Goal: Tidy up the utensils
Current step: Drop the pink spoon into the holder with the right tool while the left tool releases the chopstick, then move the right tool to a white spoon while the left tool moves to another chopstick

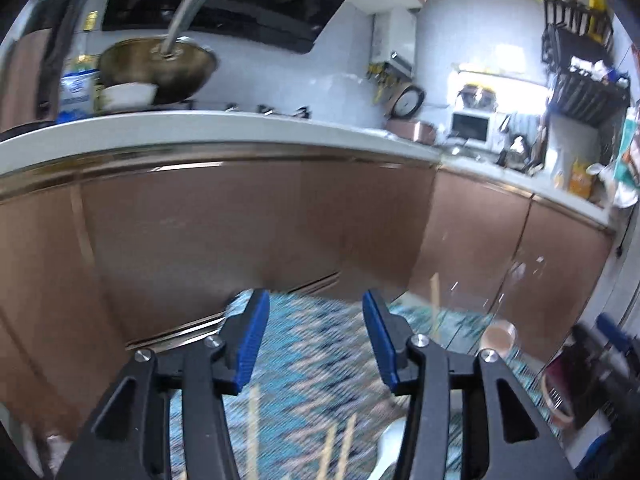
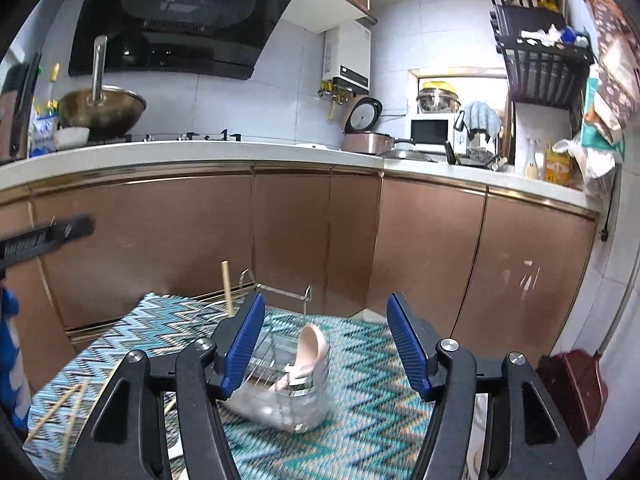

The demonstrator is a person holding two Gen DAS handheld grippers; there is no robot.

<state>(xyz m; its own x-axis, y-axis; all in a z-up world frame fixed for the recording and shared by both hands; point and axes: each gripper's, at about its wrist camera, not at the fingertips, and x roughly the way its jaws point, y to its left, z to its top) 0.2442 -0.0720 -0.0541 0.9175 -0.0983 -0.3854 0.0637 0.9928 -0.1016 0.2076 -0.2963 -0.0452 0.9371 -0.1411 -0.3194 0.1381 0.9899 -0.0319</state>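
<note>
Pink spoon (image 2: 308, 350) leans in a clear glass jar (image 2: 294, 392) on the zigzag cloth (image 2: 360, 420), bowl toward twelve o'clock, between the right gripper (image 2: 326, 344)'s parted, empty jaws; chopsticks (image 2: 68, 404) lie at eight o'clock; left gripper (image 1: 316, 340) likewise gapes empty.

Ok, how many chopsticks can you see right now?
4 chopsticks: one stands upright in the clear holder; three lie loose on the zigzag mat beneath the left gripper. More may be hidden.

The left gripper (image 1: 316, 340) hangs empty, fingers apart, over the zigzag cloth (image 1: 312, 400) and blurred chopsticks (image 1: 253, 432).
</note>
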